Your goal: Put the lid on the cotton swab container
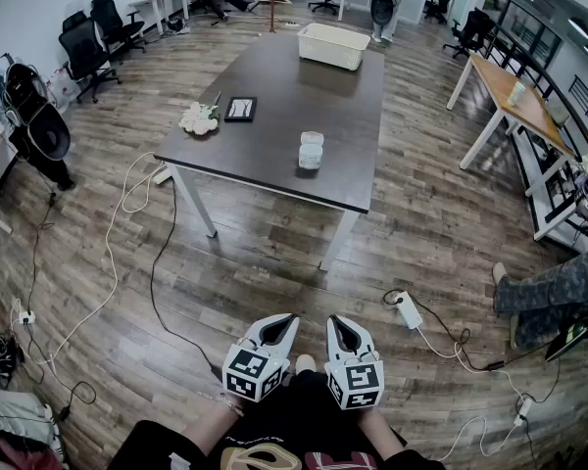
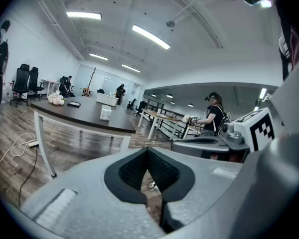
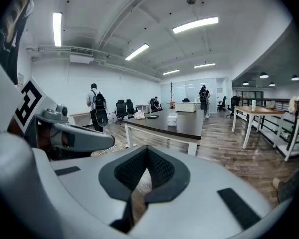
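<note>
The cotton swab container (image 1: 312, 151) is a small clear box near the front edge of the dark table (image 1: 265, 145), far ahead of me. It also shows small in the left gripper view (image 2: 105, 113) and the right gripper view (image 3: 172, 119). I cannot tell whether its lid is on or lies beside it. My left gripper (image 1: 289, 318) and right gripper (image 1: 335, 319) hang side by side close to my body, over the wooden floor. Both are shut with nothing between the jaws, as the left gripper view (image 2: 147, 149) and right gripper view (image 3: 146, 148) show.
On the table stand a white basket (image 1: 333, 45) at the far end, a white bunch (image 1: 199, 118) and a black flat tray (image 1: 240, 109). A power strip (image 1: 409, 310) and cables (image 1: 127, 253) lie on the floor between me and the table. Office chairs and people are around.
</note>
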`<state>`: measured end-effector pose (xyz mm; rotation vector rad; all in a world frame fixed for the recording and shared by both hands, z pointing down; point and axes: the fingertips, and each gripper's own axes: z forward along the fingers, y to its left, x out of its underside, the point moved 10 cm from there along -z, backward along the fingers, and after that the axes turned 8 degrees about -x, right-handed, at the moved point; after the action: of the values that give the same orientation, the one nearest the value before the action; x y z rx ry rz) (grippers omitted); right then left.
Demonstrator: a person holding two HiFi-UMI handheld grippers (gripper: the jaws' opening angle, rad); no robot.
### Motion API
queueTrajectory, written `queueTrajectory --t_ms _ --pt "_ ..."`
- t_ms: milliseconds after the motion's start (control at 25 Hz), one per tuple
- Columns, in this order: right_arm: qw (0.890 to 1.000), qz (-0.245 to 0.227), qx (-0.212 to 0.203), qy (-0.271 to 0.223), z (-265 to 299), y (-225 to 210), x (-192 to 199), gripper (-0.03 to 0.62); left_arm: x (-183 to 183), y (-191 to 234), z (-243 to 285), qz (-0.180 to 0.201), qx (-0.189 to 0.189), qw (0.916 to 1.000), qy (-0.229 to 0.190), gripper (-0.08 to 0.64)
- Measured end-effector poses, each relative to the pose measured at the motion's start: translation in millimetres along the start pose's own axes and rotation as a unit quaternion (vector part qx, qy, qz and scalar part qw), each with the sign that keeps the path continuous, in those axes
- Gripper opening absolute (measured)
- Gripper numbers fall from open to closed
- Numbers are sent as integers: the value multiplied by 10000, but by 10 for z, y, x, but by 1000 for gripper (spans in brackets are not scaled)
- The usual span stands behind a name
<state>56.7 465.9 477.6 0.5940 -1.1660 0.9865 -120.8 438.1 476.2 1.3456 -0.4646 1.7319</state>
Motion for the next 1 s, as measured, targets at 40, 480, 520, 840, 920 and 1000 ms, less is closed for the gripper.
queueTrajectory --t_ms 40,480,520,840,920,1000 --pt "10000 14 3 -5 -5 -10 13 6 17 -5 11 -17 -5 10000 19 8" --pt "9996 52 -151 -218 15 -328 -6 8 -35 -143 238 5 -238 9996 -162 8" --pt "9995 53 -188 -235 18 -368 -11 6 -40 -153 266 -37 -283 9994 -190 8" --pt "9988 292 -309 -234 -41 -597 132 8 103 -429 425 -116 -379 9990 -223 8" --pt "9986 302 -334 -262 -42 -625 139 8 128 -467 438 -105 -403 9989 -195 8" --pt "9983 322 -356 -338 -50 -668 110 8 129 -477 448 -133 -467 9987 -184 8"
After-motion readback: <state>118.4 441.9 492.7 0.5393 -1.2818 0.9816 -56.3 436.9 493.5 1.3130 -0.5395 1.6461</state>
